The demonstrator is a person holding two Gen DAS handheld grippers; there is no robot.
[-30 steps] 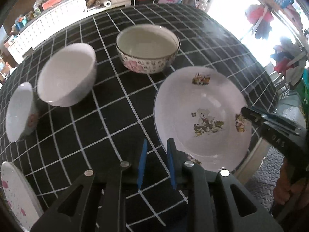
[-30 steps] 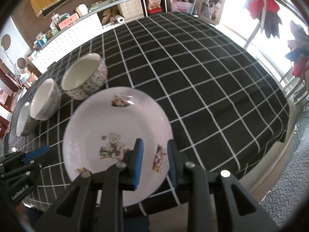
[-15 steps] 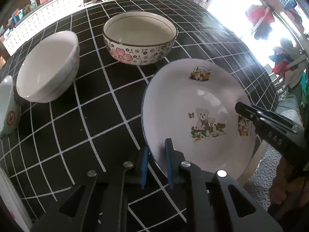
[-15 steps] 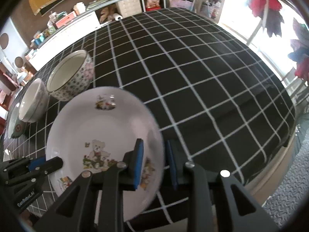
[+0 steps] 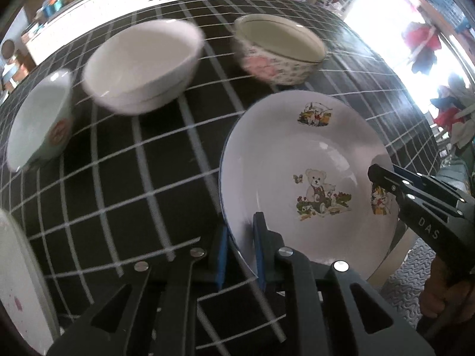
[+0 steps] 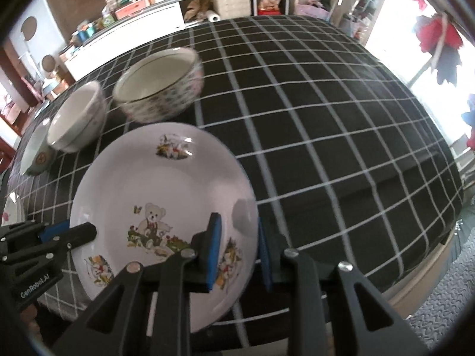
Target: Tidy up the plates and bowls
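A white teddy-bear plate (image 5: 311, 160) (image 6: 166, 184) is held tilted above the black checked table (image 6: 326, 118). My left gripper (image 5: 240, 249) is shut on its left rim; it also shows in the right wrist view (image 6: 71, 231). My right gripper (image 6: 237, 249) is shut on its right rim; it also shows in the left wrist view (image 5: 383, 178). Behind stand a flowered bowl (image 5: 279, 50) (image 6: 160, 86), a plain white bowl (image 5: 142, 65) (image 6: 74, 118) and a small bowl with a red emblem (image 5: 38, 121) (image 6: 37, 151).
A white plate with pink specks (image 5: 20, 281) (image 6: 10, 210) lies at the table's near left edge. White cabinets and cluttered shelves (image 6: 133, 20) stand behind the table. The table's right edge (image 6: 451, 231) drops to a grey floor mat.
My left gripper has closed on the plate's left rim. The plate, held by both grippers, has lifted and tilted. The view has swung, blurring the bowls.
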